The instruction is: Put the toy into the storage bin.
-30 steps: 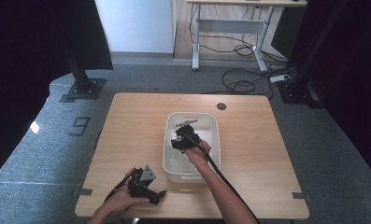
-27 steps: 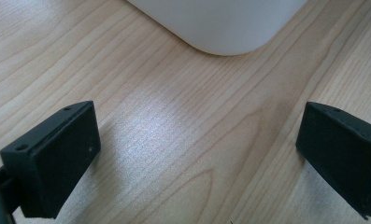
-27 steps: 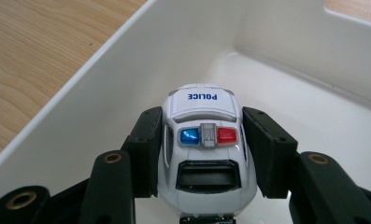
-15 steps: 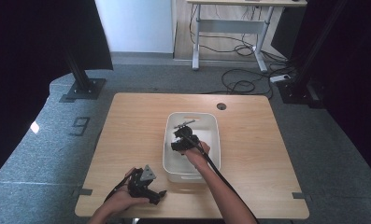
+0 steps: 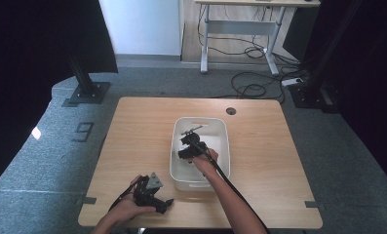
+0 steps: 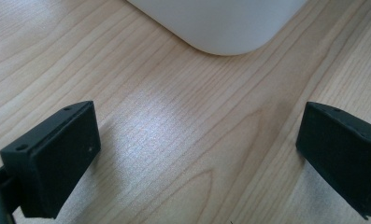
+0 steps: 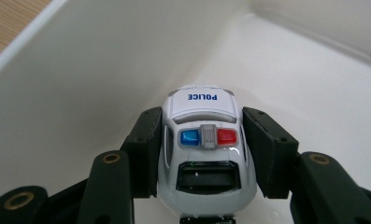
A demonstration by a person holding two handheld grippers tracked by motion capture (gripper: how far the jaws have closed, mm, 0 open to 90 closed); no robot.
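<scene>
Meanwhile the right gripper [image 7: 203,149], gripping the police car [image 7: 203,140], has retreated slightly within the bin [image 5: 220,127].

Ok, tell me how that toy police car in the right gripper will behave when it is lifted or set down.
The toy police car looks like rigid moulded plastic, so probably stiff and light. Its glossy, rounded sides sit between the right gripper pads, so it might slip. As a toy car it likely has wheels and may roll inside the white bin.
</scene>
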